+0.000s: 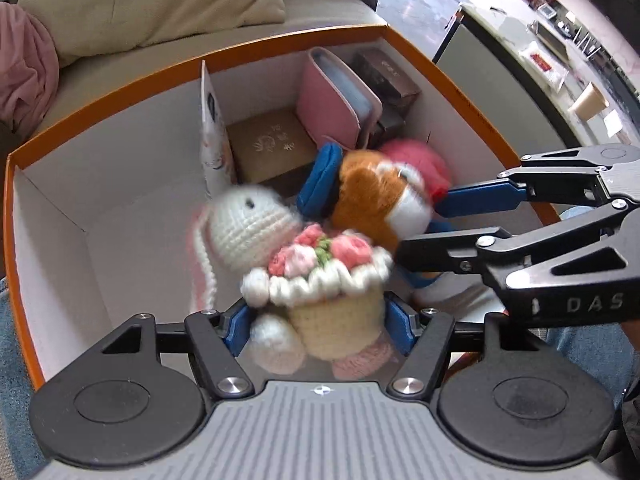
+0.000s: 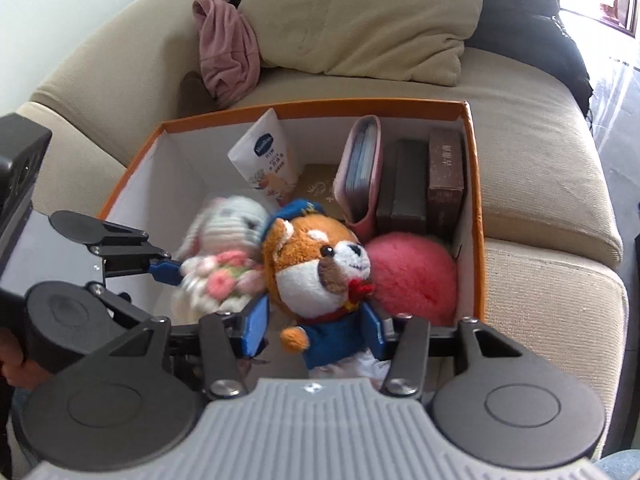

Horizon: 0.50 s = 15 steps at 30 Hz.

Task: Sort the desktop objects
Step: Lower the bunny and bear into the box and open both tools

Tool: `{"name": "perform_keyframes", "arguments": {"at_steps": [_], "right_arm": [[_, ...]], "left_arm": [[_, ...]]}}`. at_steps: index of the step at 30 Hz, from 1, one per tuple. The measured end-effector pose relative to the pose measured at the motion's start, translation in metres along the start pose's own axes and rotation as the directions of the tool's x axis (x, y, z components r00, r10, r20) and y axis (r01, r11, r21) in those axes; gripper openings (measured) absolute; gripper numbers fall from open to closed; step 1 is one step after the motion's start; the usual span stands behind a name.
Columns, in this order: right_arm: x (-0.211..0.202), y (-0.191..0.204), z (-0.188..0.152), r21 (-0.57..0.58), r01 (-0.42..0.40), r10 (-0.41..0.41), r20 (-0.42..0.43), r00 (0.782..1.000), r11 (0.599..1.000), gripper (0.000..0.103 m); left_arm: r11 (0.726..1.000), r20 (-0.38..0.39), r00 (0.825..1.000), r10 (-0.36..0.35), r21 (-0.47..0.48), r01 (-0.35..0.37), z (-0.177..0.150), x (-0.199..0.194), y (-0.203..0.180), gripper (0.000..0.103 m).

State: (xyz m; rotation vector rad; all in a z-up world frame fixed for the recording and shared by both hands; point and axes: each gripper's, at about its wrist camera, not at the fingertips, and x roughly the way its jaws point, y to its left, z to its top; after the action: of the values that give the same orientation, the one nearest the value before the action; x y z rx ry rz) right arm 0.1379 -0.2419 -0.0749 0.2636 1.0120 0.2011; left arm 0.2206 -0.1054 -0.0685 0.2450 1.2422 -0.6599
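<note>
"DAS" on the right tool [image 1: 424, 232], blue brand oval on white tube [image 2: 266, 156], unreadable

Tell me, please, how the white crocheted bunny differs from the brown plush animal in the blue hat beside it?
The crocheted bunny is white yarn with long pink-lined ears; the brown plush animal is fuzzy, brown and white. The bunny carries a flower bouquet; the plush wears a blue hat and jacket with a red bow. The bunny sits between the left gripper jaws, the plush between the right gripper jaws. Both are in the orange-rimmed box.

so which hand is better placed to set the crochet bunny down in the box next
Left. Its tongs already bracket the crochet bunny low inside the orange box, beside the fox plush. The right tongs straddle the fox instead.
</note>
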Motion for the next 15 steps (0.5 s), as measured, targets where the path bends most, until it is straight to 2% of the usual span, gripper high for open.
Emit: {"name": "perform_keyframes", "arguments": {"at_steps": [7,13,15], "right_arm": [[-0.007,0.004,-0.001,-0.077,0.014,-0.014,-0.001,1.000,0.997,0.052],[-0.011,-0.001,-0.003,-0.097,0.024,-0.025,-0.007,1.000,0.995,0.051],[-0.012,-0.002,-0.003,-0.095,0.017,-0.017,-0.005,1.000,0.995,0.051]], "left_arm": [[0.999,0.016,0.999,-0.036,-0.003,0.036,-0.004,-0.007,0.007,0.078],[0.998,0.017,0.999,-0.032,0.054,0.031,-0.006,-0.008,0.002,0.078],[0.998,0.015,0.999,-0.044,0.037,0.044,-0.007,-0.008,0.004,0.078]]}}
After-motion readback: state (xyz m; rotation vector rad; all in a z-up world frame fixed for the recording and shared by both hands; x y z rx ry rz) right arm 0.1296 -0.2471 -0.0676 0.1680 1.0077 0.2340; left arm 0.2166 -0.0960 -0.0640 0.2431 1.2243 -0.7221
